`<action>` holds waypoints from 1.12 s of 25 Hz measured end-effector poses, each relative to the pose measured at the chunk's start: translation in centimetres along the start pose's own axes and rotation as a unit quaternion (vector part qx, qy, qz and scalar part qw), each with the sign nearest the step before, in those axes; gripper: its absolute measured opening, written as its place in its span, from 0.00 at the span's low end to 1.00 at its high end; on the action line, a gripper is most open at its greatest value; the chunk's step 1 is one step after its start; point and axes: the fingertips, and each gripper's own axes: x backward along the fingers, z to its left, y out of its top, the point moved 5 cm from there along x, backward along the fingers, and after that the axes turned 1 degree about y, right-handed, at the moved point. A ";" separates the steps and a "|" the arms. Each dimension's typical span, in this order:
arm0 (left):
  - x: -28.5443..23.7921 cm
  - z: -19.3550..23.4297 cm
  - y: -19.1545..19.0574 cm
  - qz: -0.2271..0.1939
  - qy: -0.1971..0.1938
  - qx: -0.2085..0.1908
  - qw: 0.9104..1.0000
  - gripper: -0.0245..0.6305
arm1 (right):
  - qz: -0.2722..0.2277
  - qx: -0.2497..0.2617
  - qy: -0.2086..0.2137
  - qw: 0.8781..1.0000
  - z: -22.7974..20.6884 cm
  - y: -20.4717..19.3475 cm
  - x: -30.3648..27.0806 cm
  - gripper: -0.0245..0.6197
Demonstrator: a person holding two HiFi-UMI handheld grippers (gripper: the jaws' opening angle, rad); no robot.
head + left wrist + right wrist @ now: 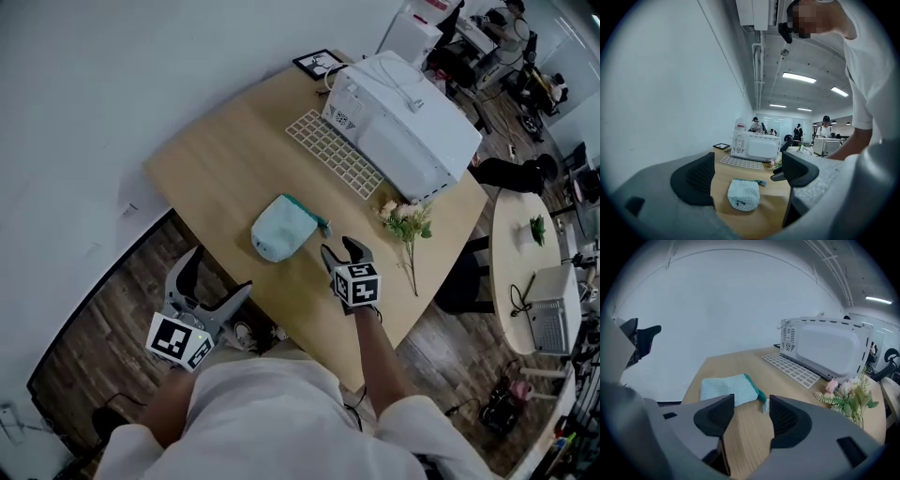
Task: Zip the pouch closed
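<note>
Two grippers are in play, and neither holds anything. The pouch (284,228), pale blue-green with a darker teal band along one end, lies flat on the wooden table (225,159), on the near side of a white grid rack (333,153) and a white microwave (403,122). In the head view the right gripper (342,248) hangs over the table just beside the pouch's teal end, angled downward, its tips near the fabric but not seen to touch it. The right gripper view shows that gripper (751,413) with its jaws partly apart and only bare tabletop between the dark pads. The pouch (729,389) sits just beyond the tips, mostly behind the left pad, with a small pale zipper pull (765,405) in the gap close to the right pad. Whether the zip is open or shut cannot be told from these views. The left gripper (217,274) is held off the table's near edge, over the wooden floor and close to the person's body, well apart from the pouch. In its own view the left gripper (747,171) has its jaws spread wide with nothing between the pads. The pouch (744,194) appears through the gap, farther out on the table, rounded end toward the camera. A sprig of pale flowers (408,225) lies on the table to the right of the right gripper.
</note>
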 end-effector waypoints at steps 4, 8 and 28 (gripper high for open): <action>-0.7 0.1 -0.6 0.020 0.004 0.000 1.000 0.71 | 0.032 -0.005 -0.003 0.999 -1.9 -1.3 -3.3 0.36; -1.3 0.6 -0.8 0.035 0.008 0.001 0.999 0.71 | 0.061 -0.006 -0.011 0.998 -3.0 -1.9 -5.8 0.32; -4.3 0.7 -0.9 0.026 -0.022 0.027 0.999 0.71 | -0.046 0.195 -0.016 0.979 0.6 5.3 -2.4 0.06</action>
